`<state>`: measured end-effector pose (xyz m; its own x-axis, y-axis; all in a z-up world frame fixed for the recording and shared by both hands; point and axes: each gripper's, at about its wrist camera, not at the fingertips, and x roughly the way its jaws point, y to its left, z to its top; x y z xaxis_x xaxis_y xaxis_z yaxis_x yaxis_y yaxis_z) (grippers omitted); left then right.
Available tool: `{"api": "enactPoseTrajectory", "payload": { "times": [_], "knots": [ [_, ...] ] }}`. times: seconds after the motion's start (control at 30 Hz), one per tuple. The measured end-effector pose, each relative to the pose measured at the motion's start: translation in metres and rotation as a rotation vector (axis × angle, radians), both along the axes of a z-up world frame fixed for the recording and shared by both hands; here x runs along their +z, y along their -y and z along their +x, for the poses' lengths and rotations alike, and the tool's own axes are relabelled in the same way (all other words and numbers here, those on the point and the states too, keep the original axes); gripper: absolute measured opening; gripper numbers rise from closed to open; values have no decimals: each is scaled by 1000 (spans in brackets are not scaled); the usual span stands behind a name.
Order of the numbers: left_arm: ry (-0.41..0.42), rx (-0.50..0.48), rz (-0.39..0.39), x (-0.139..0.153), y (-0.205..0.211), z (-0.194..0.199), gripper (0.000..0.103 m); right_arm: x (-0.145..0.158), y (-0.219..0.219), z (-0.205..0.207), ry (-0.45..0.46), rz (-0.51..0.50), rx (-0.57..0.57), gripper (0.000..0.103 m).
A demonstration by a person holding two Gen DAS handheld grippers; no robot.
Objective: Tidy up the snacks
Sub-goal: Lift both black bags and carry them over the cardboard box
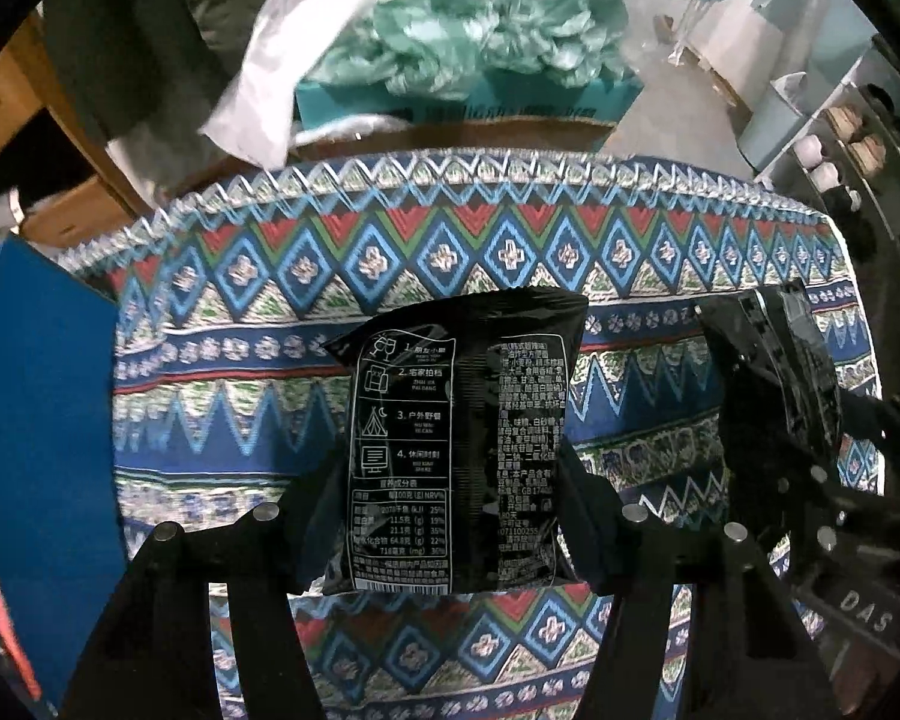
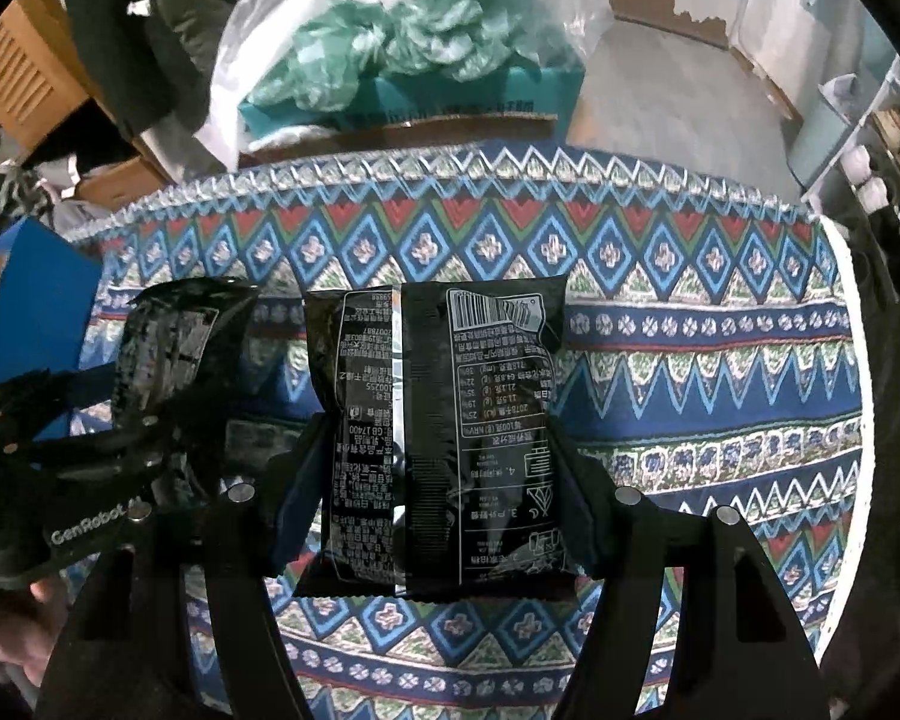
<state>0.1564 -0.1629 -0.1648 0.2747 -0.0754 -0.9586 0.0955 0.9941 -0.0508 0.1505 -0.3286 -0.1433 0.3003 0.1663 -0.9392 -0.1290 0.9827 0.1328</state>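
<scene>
My left gripper is shut on a black snack packet with white print, held above the patterned tablecloth. My right gripper is shut on a second black snack packet, also held above the cloth. In the left wrist view the right gripper and its packet show at the right. In the right wrist view the left gripper and its packet show at the left. The two packets are side by side and apart.
A blue box stands at the table's left edge, also in the right wrist view. Beyond the far edge sits a teal carton stuffed with green and white plastic bags. Cardboard boxes are at the far left, shelves at the right.
</scene>
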Motion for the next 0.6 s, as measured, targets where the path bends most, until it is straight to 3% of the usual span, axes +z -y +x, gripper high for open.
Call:
{"api": "enactPoseTrajectory", "payload": {
  "times": [0.6],
  "knots": [
    [149, 11, -17, 86, -48, -38, 64, 71, -37, -23, 117, 34, 59, 68]
  ]
}}
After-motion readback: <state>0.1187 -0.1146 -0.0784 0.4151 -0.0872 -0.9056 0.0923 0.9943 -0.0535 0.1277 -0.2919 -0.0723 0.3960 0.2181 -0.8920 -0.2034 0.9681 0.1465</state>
